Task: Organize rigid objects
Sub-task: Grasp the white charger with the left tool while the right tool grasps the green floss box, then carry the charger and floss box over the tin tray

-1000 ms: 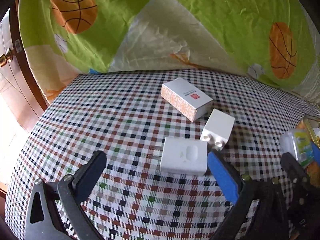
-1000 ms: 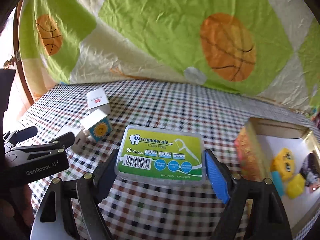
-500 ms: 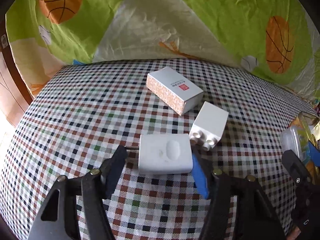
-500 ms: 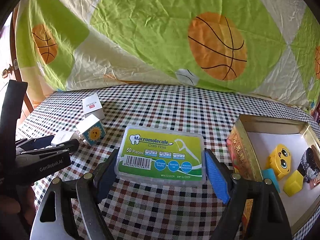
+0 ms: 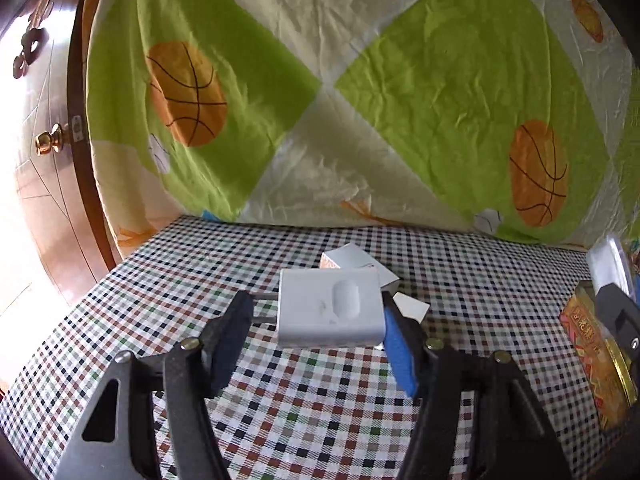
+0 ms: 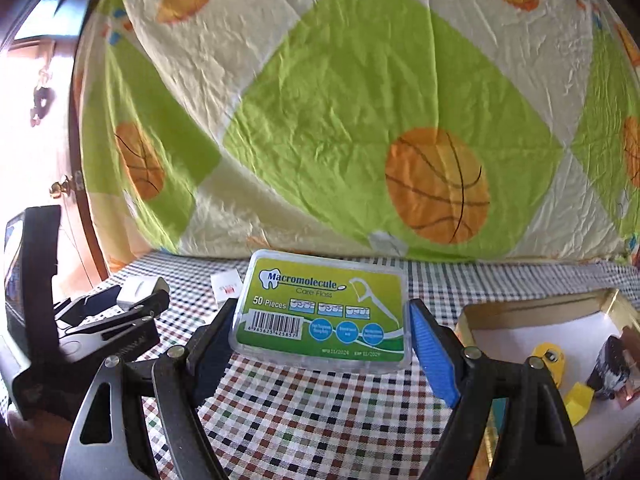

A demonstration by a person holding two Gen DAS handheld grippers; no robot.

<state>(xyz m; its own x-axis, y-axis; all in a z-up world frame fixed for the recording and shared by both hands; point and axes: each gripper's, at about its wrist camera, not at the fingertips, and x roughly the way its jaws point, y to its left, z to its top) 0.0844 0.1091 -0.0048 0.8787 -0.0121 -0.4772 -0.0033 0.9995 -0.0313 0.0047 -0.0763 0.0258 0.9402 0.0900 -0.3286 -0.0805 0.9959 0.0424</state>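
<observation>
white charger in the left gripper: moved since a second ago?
Yes. The white charger, clamped in the left gripper, has lifted off the checked tablecloth; it now overlaps the small patterned box it earlier lay in front of.

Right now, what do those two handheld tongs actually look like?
Both look alike. The left tongs have black scissor-like arms with small metal rivets on a grey metal plate, one finger padded black, the other blue. The right tongs match, with a ribbed blue pad. No sleeve or cable shows.

White charger (image 5: 330, 307), green-labelled floss box (image 6: 324, 312), multicolour checked tablecloth (image 5: 320, 420), green-and-cream sheet (image 5: 360, 100) with orange basketballs
</observation>
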